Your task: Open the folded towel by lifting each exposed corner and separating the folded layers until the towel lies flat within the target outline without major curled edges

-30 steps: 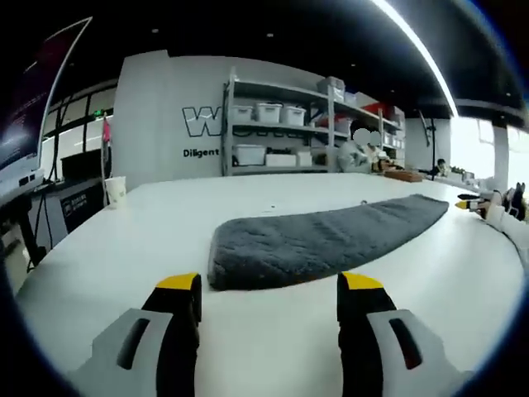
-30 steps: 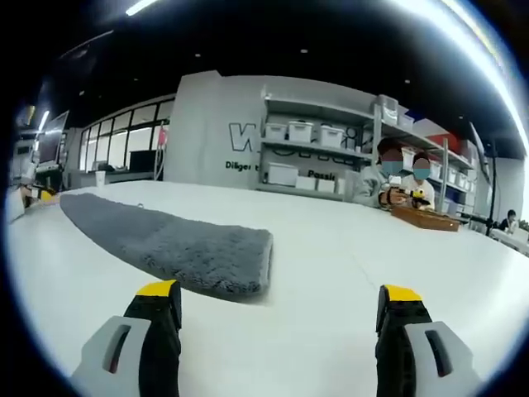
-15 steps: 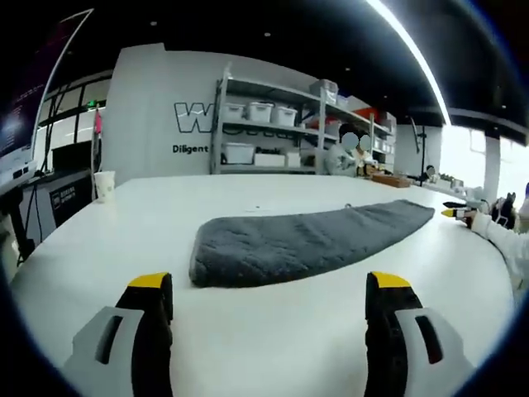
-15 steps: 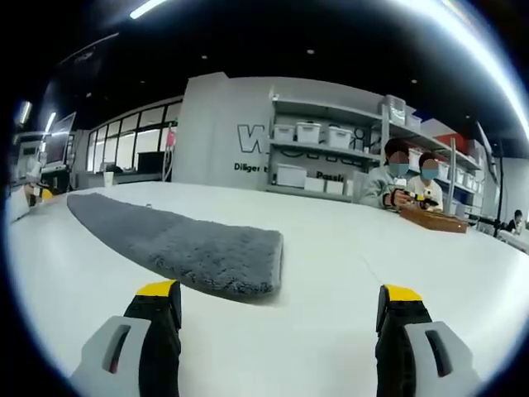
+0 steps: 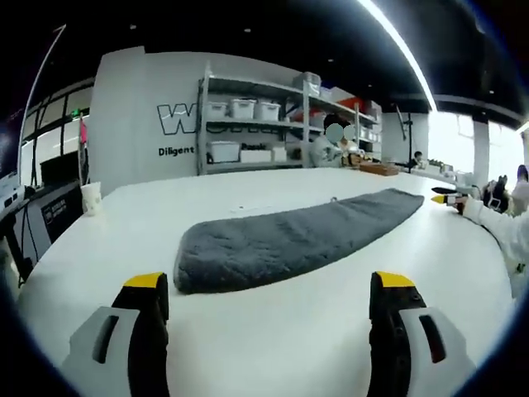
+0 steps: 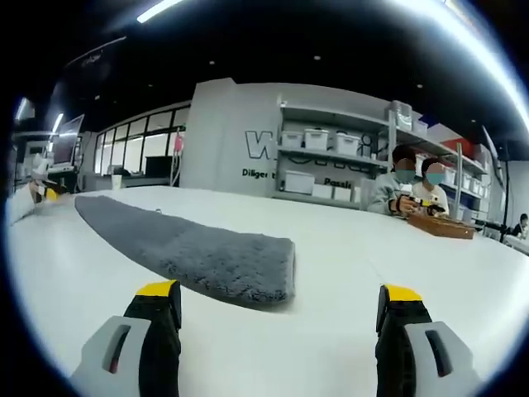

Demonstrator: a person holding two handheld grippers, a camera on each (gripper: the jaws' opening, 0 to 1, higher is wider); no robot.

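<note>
Hovering with left gripper [image 5: 264, 285] and right gripper [image 6: 279, 296] spread, gray towel [image 5: 289, 238] lying fully folded, unfolding barely starting.

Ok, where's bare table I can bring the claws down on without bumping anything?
Bare table lies between each open claw and the towel: left claw faces one short end, right claw the other. The right claw also has open table right of the towel. It is busier far back: a cup at the table's edge, and people with a wooden tray.
</note>
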